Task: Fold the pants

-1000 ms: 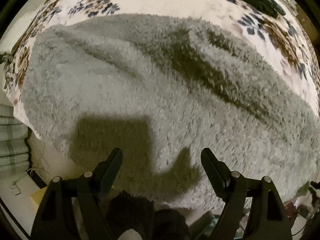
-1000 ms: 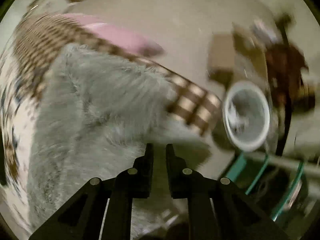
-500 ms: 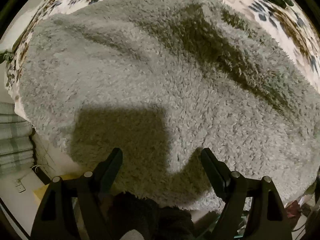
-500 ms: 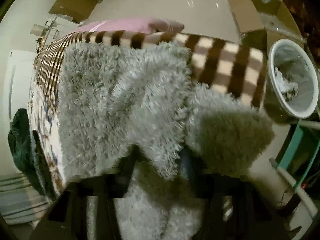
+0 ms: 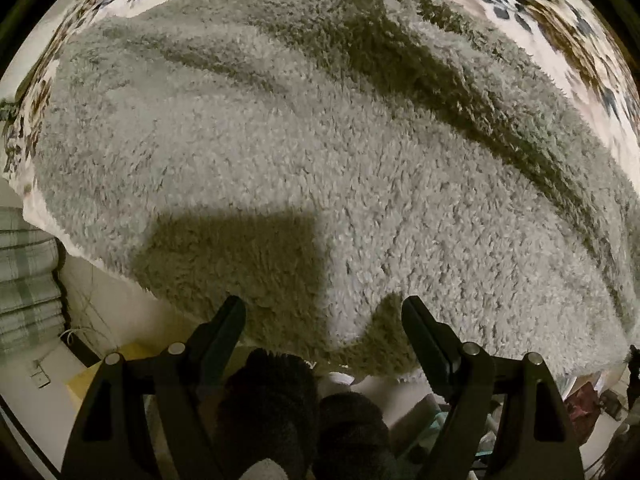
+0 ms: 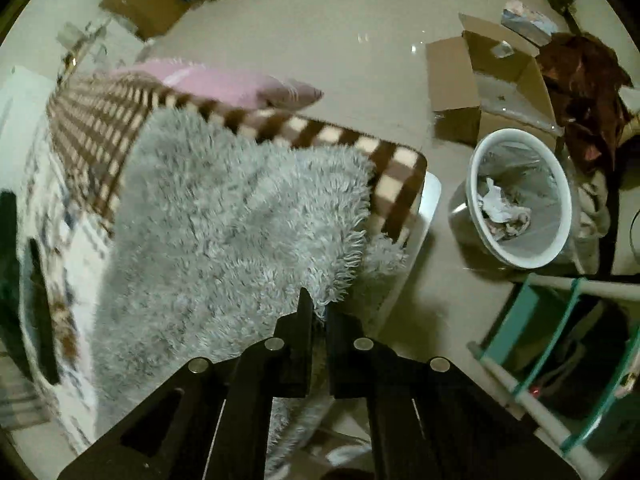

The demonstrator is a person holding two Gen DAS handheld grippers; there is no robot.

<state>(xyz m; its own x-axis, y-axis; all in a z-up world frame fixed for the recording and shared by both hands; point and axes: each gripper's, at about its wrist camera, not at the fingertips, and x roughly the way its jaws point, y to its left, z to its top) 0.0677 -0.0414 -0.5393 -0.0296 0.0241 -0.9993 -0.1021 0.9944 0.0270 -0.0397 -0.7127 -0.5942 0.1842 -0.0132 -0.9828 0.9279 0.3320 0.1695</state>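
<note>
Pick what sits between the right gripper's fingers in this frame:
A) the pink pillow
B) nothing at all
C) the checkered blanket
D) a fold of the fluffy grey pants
D: in the right wrist view the right gripper has its fingers pinched together on the fluffy edge of the grey pants, which trails down between them.

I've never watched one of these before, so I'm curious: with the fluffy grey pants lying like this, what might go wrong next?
The right gripper pinches only a thin fringe at the edge of the grey pants, so the fleece may slip out when pulled. The left gripper hovers open over the pants near the bed's edge with nothing between its fingers; one-sided pulling could skew the fold. Part of the pants hangs off the bed beside the waste bin and might slide toward the floor.
</note>
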